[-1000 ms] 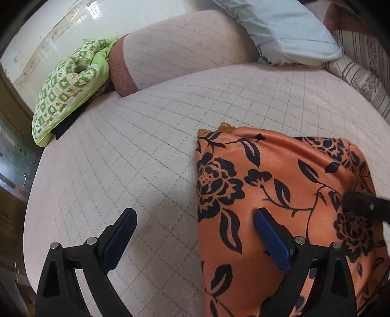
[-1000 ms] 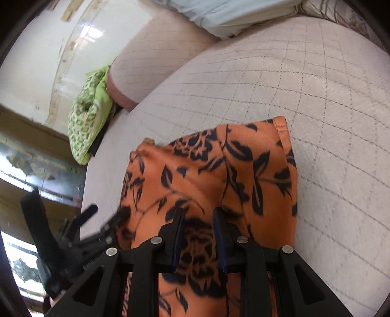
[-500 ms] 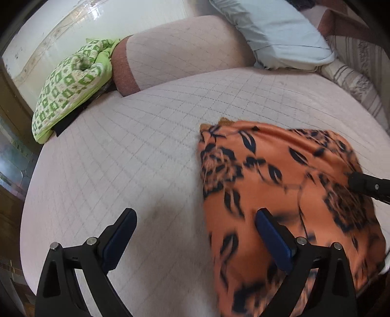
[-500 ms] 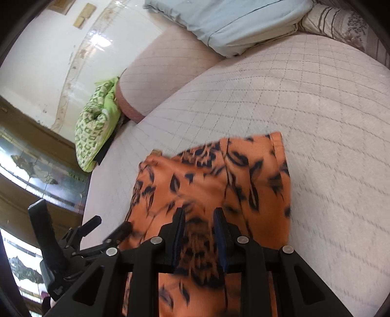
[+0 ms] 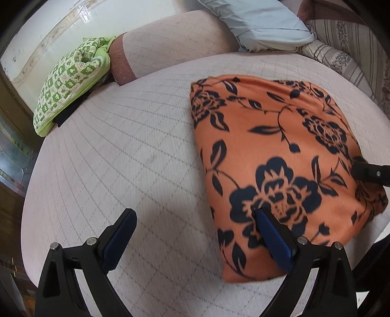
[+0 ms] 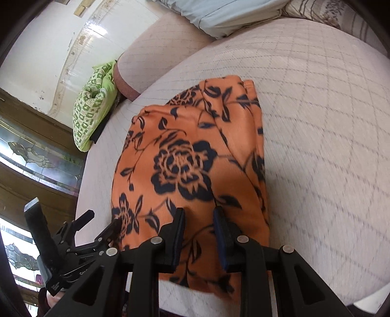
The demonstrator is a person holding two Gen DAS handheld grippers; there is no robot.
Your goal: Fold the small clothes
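Orange floral garment [image 5: 273,156] lies folded on quilted pink cushion [image 5: 126,156], near its front edge. Left gripper [image 5: 195,234] jaws wide, one pad over the cloth's edge, nothing pinched. Right gripper [image 6: 198,234] jaws narrow, clamping a cloth fold. Green checked bundle [image 5: 70,80] lies far left; pale blue pillow [image 5: 258,22] behind.

Quilted pale-pink mattress cover [image 5: 126,156] filling the middle. Green patterned cushion [image 5: 70,80] at ten o'clock, lying over a flat black item, touching a pink bolster [image 5: 170,41]. Light-blue pillow [image 5: 258,22] at one o'clock, striped floral fabric [image 5: 341,48] just beside it. Stained-glass panels [image 6: 31,156] at nine o'clock in the right wrist view.
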